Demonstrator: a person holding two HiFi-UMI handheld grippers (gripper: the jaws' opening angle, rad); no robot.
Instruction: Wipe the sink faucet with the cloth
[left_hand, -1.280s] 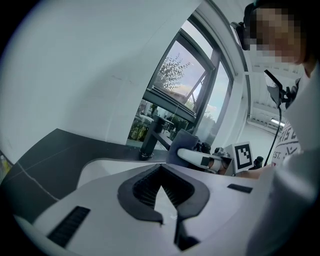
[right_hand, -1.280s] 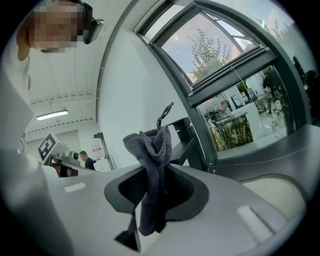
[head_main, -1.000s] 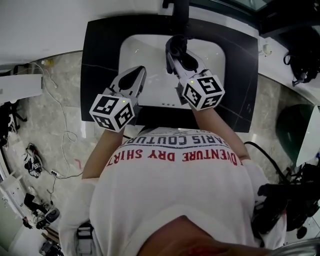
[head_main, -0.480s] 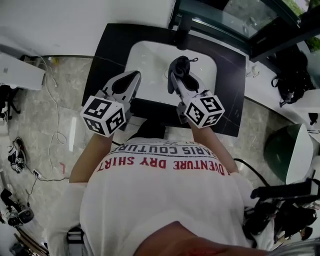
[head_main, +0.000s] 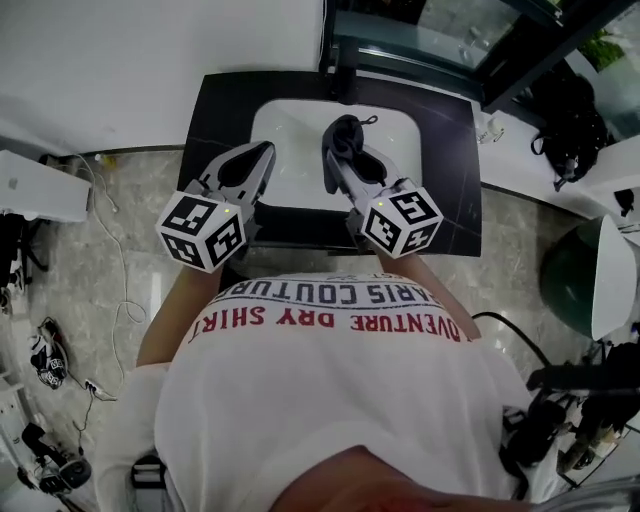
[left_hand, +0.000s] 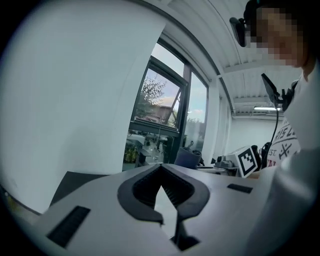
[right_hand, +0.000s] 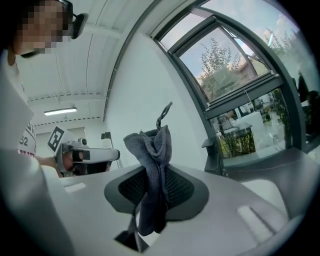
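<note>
The black faucet (head_main: 344, 68) stands at the back rim of the white sink (head_main: 292, 132), set in a black countertop (head_main: 445, 170). My right gripper (head_main: 337, 140) hovers over the basin, short of the faucet, shut on a dark grey cloth (head_main: 346, 133) bunched up at its tips. In the right gripper view the cloth (right_hand: 151, 170) hangs pinched between the jaws of the right gripper (right_hand: 152, 167), with the dark faucet post (right_hand: 212, 152) beyond it. My left gripper (head_main: 264, 150) is over the sink's left edge. In its own view the left gripper (left_hand: 160, 169) has its jaws together and holds nothing.
A white wall (head_main: 150, 60) runs along the left and a dark-framed window (head_main: 450, 40) sits behind the counter. Cables (head_main: 110, 250) and gear lie on the marble floor at left. A green bin (head_main: 575, 275) and bags stand at right.
Both grippers have drawn back from the faucet toward the sink's near side as the view pulled away. The cloth stays in the right gripper; the left stays shut.
</note>
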